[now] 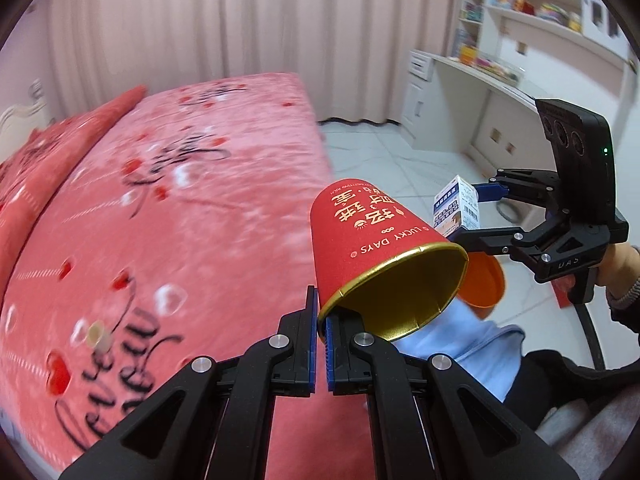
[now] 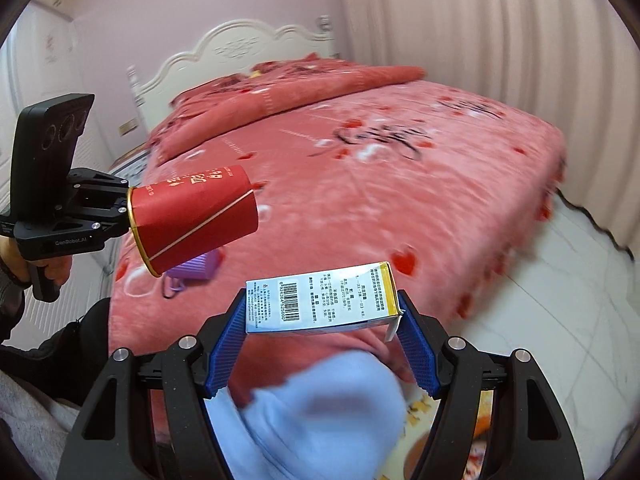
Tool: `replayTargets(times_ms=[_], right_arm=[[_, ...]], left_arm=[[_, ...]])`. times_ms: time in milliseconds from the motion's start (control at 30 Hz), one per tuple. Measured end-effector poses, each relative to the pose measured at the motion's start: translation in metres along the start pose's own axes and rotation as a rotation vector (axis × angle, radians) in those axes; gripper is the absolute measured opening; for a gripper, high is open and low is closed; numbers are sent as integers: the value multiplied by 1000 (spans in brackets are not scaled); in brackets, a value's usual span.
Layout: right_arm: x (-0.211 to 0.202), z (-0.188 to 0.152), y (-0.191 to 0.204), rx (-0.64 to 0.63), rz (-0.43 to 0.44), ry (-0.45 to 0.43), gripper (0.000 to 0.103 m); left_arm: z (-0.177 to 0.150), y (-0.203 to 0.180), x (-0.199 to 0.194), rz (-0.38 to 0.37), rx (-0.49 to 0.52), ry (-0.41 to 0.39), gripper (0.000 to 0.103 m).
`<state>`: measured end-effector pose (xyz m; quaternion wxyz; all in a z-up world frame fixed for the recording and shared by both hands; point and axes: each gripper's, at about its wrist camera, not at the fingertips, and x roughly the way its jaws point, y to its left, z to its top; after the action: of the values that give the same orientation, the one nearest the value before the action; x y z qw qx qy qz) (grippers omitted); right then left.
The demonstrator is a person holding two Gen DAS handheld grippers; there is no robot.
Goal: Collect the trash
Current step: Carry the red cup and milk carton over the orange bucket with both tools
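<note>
Paper cup [image 1: 360, 236]: red outside, gold lettering, gold rim, gold lining. 
Small carton [image 2: 320, 298]: white and blue, black barcode and print, yellow edge. 
Bedspread [image 1: 192, 208]: pink-red plush; red and white hearts, black script. 
Bin [image 1: 482, 280]: orange. 
Gripper pads [image 2: 224, 344]: blue, ribbed; frames black. 
Curtain [image 1: 200, 20]: pale pink. 
Bag [image 2: 192, 268] on bedspread: purple.

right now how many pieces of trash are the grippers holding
2: a red paper cup pinched by its rim in the left gripper, and a small white medicine box clamped in the right gripper. Both are above the bed.
</note>
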<state>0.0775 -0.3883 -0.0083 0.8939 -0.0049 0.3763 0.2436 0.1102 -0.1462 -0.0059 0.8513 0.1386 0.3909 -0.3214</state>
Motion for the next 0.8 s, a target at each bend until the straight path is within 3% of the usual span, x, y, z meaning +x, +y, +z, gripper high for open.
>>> replayTargets(times_ms=[333, 800], right_arm=[[-62, -60, -82, 169, -150, -12, 70], [-104, -136, -159, 358, -278, 16, 70]], left_arm=[[47, -78, 67, -171, 162, 39, 5], [84, -170, 147, -353, 329, 120, 5]])
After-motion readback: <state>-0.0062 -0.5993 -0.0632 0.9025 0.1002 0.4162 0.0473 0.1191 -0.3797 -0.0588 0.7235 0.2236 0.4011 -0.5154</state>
